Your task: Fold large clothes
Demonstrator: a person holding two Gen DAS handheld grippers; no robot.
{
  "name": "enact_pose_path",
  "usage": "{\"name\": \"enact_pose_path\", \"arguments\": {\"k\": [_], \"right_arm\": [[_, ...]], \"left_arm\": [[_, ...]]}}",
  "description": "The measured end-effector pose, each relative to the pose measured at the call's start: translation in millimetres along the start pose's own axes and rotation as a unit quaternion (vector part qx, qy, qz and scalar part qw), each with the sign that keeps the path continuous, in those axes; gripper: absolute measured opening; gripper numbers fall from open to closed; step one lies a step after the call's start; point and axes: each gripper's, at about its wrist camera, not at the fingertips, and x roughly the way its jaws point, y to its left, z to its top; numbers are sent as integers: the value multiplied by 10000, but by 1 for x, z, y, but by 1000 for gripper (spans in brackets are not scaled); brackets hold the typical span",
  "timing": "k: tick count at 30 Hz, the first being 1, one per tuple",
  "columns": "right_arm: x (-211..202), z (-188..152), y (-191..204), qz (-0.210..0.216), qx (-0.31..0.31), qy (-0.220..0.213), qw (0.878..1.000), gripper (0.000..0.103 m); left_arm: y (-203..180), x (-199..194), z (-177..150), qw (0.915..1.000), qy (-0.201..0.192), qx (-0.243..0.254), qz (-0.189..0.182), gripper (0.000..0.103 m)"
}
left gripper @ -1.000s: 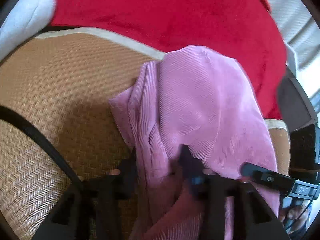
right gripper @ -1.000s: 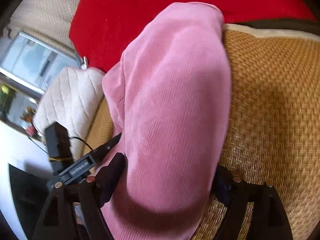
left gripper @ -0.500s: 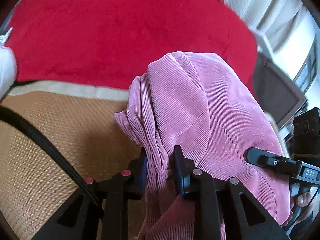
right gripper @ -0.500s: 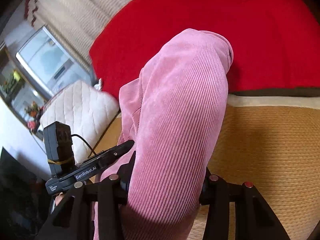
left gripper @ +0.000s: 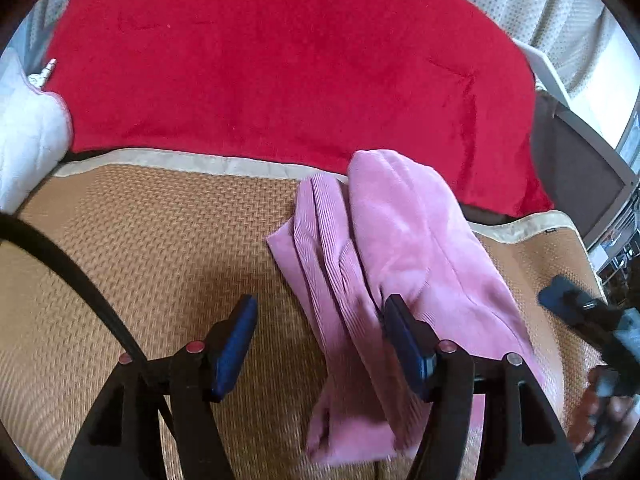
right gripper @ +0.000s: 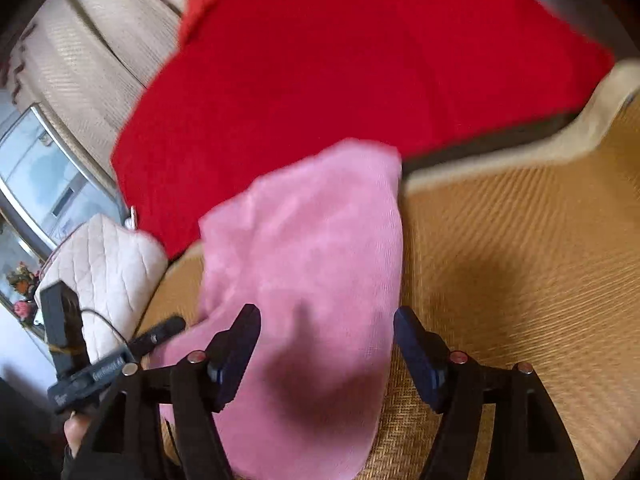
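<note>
My left gripper [left gripper: 320, 344] has just been opening; jaws wide, pink garment [left gripper: 404, 248] lies between them, not pinched. My right gripper [right gripper: 326, 354] has also just been opening, jaws wide over the same garment [right gripper: 316, 256], loose. Garment sits bunched on the woven mat [left gripper: 152, 240]. Beyond it, red blanket [left gripper: 280, 64]; white cushion [right gripper: 100, 264] beside the mat. No containers I can see.

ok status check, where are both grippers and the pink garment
Left gripper and right gripper just opened, nothing clamped. Pink corduroy garment lies folded on the woven mat. Nothing in the way.
</note>
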Motion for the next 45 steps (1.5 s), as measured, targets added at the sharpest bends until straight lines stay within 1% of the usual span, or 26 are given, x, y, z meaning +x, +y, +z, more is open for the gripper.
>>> {"name": "enact_pose_path", "arguments": {"k": [2,3,5,6,7,8,9,12,14,17,19,20,21,22,23,24,25,27,31,33,35,37,39,42,44,45], "right_arm": [[-20,-8,16,384,-47,-161,9991,73],[-22,-13,21,571,-8,-165,9982,76],[-7,-29,22,1017,332,244,9940,77],[11,-42,13,1194,509,648,9894,78],[24,-55,10,1140,490,877,9884,78],[29,-59,13,1107,428,849,9893,78],[27,-61,16,1109,349,757,9903,78],[19,-55,23,1013,282,750,9916,78],[23,-54,30,1007,251,757,9917,79],[37,-65,40,1041,260,692,9918,80],[39,-75,44,995,194,586,9931,80],[39,-77,47,975,176,537,9936,80],[38,-78,47,974,213,500,9938,80],[36,-78,47,992,282,488,9935,80],[35,-77,47,1031,338,497,9929,80],[30,-78,46,1128,410,509,9915,80],[24,-78,47,1209,434,483,9905,80],[9,-79,50,1212,315,313,9916,85],[-10,-78,60,1259,200,91,9918,85],[-19,-72,64,1316,209,16,9911,85],[-27,-59,67,1515,238,-4,9882,86],[-28,-38,65,1681,406,58,9849,88],[-25,-15,60,1822,585,130,9814,93],[-4,30,52,1934,813,318,9772,95],[19,56,47,2166,1047,570,9689,96],[38,69,44,2195,1202,715,9655,96]], "left_arm": [[-8,-5,-10,9999,-115,68,63,67],[-12,-14,-18,9997,-141,147,145,67],[-23,-7,-29,9979,98,354,535,67],[-27,0,-36,9959,357,419,712,67],[-21,10,-41,9949,511,421,754,67],[-16,14,-45,9951,572,323,740,67],[-9,9,-47,9962,507,187,684,67],[0,-11,-39,9979,235,-140,582,67],[-4,-32,-34,9984,-103,-172,536,68],[-13,-38,-35,9982,-351,-126,476,75],[-21,-25,-39,9972,-192,135,704,75],[-24,-1,-44,9939,227,376,1013,74],[-20,15,-50,9913,559,408,1123,73],[-15,22,-50,9915,637,307,1092,72],[-7,18,-52,9939,523,63,965,72],[-4,11,-51,9945,426,-22,952,72],[-3,6,-50,9946,357,-19,975,72],[-4,-7,-48,9946,225,57,1009,72],[-1,-40,-47,9958,107,6,907,72],[-6,-50,-48,9964,89,26,846,72],[-9,-54,-47,9966,57,51,817,73],[-10,-56,-44,9972,19,52,750,73],[-19,-61,-41,9976,-21,62,685,73],[-27,-67,-38,9981,-109,56,612,73],[-37,-62,-38,9985,-198,50,511,81],[-40,-60,-40,9986,-193,97,484,82]]}}
